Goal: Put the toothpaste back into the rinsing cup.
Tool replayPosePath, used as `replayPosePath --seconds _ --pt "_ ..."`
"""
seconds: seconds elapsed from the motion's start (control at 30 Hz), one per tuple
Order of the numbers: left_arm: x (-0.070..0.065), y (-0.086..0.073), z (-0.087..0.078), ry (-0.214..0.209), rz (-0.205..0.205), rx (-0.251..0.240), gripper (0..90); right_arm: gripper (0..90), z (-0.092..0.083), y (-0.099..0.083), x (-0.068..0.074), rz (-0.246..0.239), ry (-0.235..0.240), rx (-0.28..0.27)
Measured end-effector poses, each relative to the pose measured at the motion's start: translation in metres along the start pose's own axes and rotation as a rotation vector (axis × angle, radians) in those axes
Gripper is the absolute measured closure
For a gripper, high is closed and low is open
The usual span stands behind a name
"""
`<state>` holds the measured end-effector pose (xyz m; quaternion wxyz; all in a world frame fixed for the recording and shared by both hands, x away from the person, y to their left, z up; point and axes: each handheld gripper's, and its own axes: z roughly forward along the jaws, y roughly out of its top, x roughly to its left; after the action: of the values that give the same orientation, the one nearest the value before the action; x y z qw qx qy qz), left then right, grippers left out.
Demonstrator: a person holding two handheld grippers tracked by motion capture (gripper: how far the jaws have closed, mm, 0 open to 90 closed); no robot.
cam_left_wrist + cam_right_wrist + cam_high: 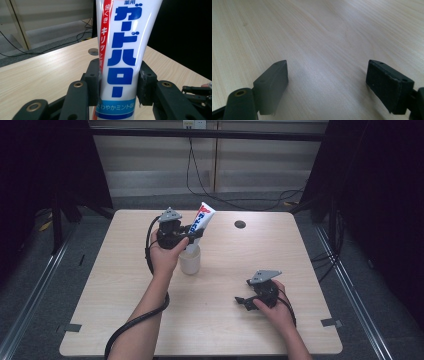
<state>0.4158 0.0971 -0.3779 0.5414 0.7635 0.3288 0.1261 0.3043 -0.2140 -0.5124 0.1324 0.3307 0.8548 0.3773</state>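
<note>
left tool (118,82) grips one toothpaste tube (123,50) above one cup (190,261); right tool (327,82) gapes, holding nothing.

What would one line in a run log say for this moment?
left gripper: shut on toothpaste tube, above cup | right gripper: open, nothing between jaws, low over table

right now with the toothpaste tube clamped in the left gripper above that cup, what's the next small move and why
Probably lower the left gripper straight down to seat the toothpaste tube in the pale cup. Its jaws are shut on the tube, which tilts above the cup, apparently near its mouth. The right gripper rests open on the table, clear of the path.
</note>
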Motion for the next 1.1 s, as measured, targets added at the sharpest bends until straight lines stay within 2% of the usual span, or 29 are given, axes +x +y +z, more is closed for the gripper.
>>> replayPosePath --seconds 0.1,0.17,0.43,0.57,0.7,0.87,1.1 --pt "0.001 0.000 0.004 0.010 0.013 0.005 61.5 17.6 0.000 0.000 0.000 0.000 0.000 0.000" --pt "0.001 -0.001 0.005 0.007 0.010 0.002 61.4 17.7 0.000 0.000 0.000 0.000 0.000 0.000" --pt "0.003 -0.008 0.013 0.040 -0.001 0.013 61.0 18.0 0.000 0.000 0.000 -0.001 0.001 0.000" --pt "0.006 -0.011 0.015 0.046 0.009 0.019 60.8 18.0 0.000 0.000 0.000 -0.002 0.001 0.000" --pt "0.007 -0.013 0.017 0.044 0.021 0.016 60.7 18.1 0.000 0.000 0.000 -0.001 0.000 -0.001" --pt "0.008 -0.016 0.019 0.041 0.007 0.005 60.4 18.1 0.000 0.000 0.000 -0.001 0.001 -0.001" --pt "0.008 -0.020 0.022 0.044 0.016 0.015 60.1 18.2 0.000 0.000 0.000 -0.002 0.000 -0.001"
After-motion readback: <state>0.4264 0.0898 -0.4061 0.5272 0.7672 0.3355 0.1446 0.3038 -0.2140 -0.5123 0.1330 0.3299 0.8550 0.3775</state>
